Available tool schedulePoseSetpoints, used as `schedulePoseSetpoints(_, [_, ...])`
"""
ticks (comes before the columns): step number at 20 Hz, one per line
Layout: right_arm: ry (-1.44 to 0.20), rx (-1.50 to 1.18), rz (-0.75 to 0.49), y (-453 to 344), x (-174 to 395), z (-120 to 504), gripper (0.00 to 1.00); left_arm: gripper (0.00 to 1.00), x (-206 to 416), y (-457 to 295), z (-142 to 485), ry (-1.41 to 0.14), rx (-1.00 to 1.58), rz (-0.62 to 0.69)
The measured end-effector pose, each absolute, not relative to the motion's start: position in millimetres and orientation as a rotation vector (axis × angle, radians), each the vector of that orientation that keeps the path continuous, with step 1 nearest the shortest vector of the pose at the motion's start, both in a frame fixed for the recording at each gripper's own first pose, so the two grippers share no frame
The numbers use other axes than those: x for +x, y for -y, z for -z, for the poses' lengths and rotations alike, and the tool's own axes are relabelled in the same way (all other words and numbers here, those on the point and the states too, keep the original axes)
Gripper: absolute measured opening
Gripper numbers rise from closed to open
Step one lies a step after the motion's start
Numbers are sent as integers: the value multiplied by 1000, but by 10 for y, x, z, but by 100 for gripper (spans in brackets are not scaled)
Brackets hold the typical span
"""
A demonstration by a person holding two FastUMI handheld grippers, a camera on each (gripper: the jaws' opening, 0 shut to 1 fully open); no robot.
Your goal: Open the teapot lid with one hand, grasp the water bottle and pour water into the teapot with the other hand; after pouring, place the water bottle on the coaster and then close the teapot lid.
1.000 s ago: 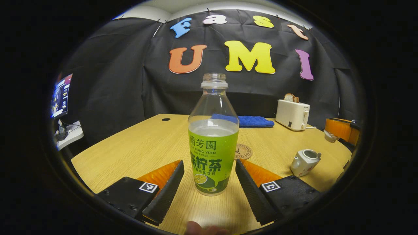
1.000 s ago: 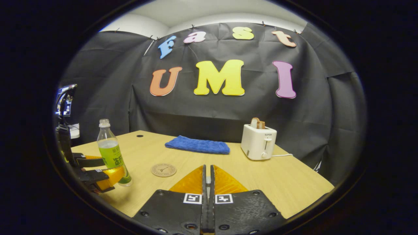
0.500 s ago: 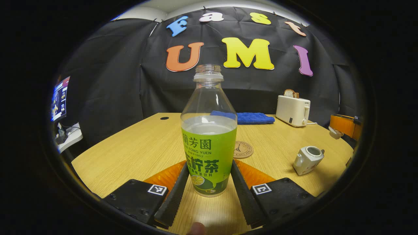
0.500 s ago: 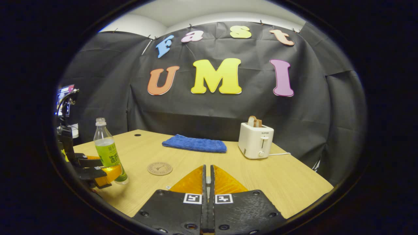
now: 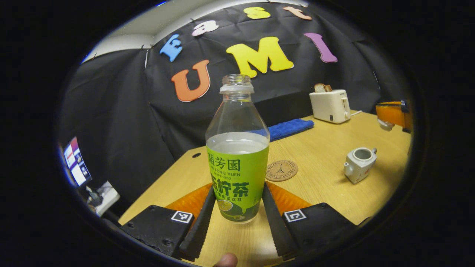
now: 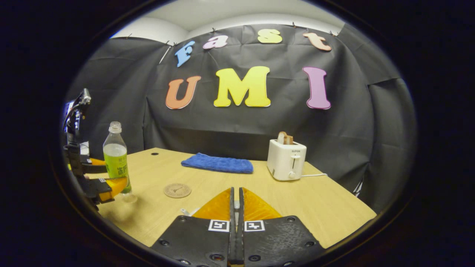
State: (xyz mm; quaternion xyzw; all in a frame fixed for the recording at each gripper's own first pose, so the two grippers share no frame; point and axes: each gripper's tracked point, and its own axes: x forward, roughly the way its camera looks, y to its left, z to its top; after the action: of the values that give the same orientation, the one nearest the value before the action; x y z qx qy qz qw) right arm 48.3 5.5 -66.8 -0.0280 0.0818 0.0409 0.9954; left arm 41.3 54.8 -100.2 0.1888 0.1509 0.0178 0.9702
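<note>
A clear water bottle (image 5: pixel 237 163) with a green label and no cap stands upright between the fingers of my left gripper (image 5: pixel 238 187), which is shut on its lower half. In the right gripper view the bottle (image 6: pixel 116 163) and the left gripper (image 6: pixel 100 178) hang just above the table at the far left. The white teapot (image 5: pixel 359 163) sits lidless on the table to the right, and the round coaster (image 5: pixel 281 170) lies between it and the bottle. My right gripper (image 6: pixel 236 191) is shut on the small pale teapot lid (image 5: pixel 386 125), held above the table.
A wooden table (image 6: pixel 326 207) carries a folded blue towel (image 6: pixel 217 163) at the back and a white toaster (image 6: pixel 286 160) with bread at the back right. The coaster (image 6: pixel 177 190) lies left of centre. A monitor (image 5: pixel 76 167) stands off the table's left side.
My left gripper has closed on the bottle, lifted it off the table and tilted. The right gripper stays nearly still with the lid.
</note>
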Motion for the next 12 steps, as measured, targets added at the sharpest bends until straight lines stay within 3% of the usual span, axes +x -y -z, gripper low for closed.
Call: schedulePoseSetpoints(12, [-170,-64,-66,379,414,701,0,74,413,-386,1006,-347,976,44])
